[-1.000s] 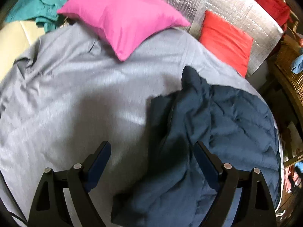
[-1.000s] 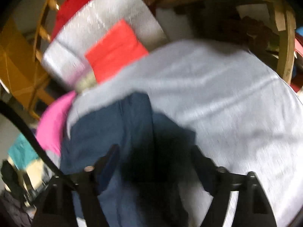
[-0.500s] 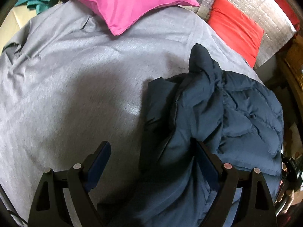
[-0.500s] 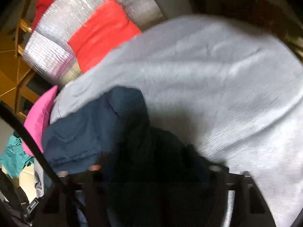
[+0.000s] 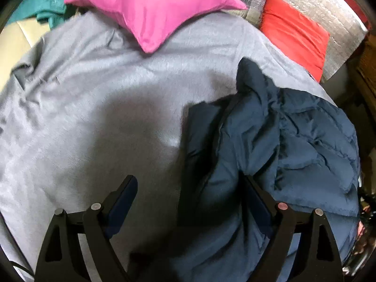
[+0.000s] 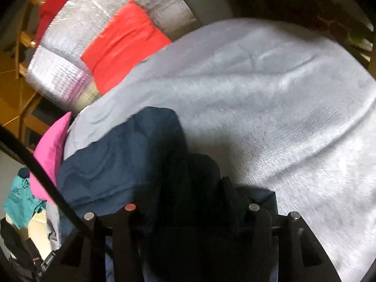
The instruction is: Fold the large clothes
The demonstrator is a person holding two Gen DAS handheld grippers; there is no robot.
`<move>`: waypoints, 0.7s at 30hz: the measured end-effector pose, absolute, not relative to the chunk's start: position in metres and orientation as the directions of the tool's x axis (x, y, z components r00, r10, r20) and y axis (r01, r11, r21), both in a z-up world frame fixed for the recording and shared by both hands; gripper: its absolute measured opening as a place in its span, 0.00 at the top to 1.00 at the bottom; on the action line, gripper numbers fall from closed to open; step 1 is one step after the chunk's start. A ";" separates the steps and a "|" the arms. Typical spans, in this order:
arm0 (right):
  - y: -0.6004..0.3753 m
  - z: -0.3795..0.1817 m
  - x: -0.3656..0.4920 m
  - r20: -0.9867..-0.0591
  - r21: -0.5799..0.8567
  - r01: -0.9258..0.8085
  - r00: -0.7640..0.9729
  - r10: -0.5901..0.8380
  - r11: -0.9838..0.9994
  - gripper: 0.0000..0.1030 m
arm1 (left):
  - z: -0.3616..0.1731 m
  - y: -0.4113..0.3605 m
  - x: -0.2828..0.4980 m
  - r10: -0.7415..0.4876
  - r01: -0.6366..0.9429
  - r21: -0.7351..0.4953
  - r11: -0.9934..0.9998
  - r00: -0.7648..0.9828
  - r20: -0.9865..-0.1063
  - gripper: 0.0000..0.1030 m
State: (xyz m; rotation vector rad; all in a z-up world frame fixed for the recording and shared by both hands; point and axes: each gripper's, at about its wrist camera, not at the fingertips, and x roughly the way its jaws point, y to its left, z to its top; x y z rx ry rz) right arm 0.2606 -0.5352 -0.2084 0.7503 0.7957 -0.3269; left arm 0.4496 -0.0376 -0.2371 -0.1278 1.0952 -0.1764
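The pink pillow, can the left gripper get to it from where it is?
Probably yes. The left gripper is open, and only flat grey sheet lies between it and the pink pillow; the navy jacket sits off to the side.

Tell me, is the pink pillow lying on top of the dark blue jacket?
No, the pink pillow lies on the grey sheet at the far end, apart from the dark blue jacket.

Right wrist view: right gripper (image 6: 188, 202) fingertips buried in dark fold of navy jacket (image 6: 122, 159); jaw gap not readable. Jacket lower part cut by bottom frame edge. Grey bedcover (image 6: 270, 108) motion-blurred.
Left wrist view: teal garment (image 5: 44, 2) cropped at upper left; silver mat (image 5: 329, 9) cropped at upper right.
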 end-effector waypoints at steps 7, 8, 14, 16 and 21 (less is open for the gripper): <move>-0.534 -0.189 0.209 -0.706 0.530 0.504 0.708 0.025 0.682 0.32 | -0.208 -0.033 0.424 -0.267 0.127 -0.235 0.964 0.515 -0.815 0.13; -0.535 -0.189 0.204 -0.707 0.532 0.504 0.706 0.030 0.680 0.32 | -0.208 -0.032 0.422 -0.263 0.130 -0.229 0.965 0.515 -0.816 0.13; -0.535 -0.202 0.167 -0.715 0.573 0.495 0.692 0.101 0.653 0.31 | -0.227 -0.027 0.423 -0.277 0.106 -0.257 0.961 0.416 -0.866 0.13; -0.532 -0.206 0.165 -0.713 0.584 0.489 0.690 0.123 0.648 0.31 | -0.234 -0.023 0.422 -0.305 0.094 -0.291 0.952 0.379 -0.874 0.13; -0.516 -0.222 0.170 -0.725 0.605 0.463 0.657 0.207 0.647 0.25 | -0.243 -0.013 0.414 -0.367 0.084 -0.360 0.929 0.343 -0.865 0.13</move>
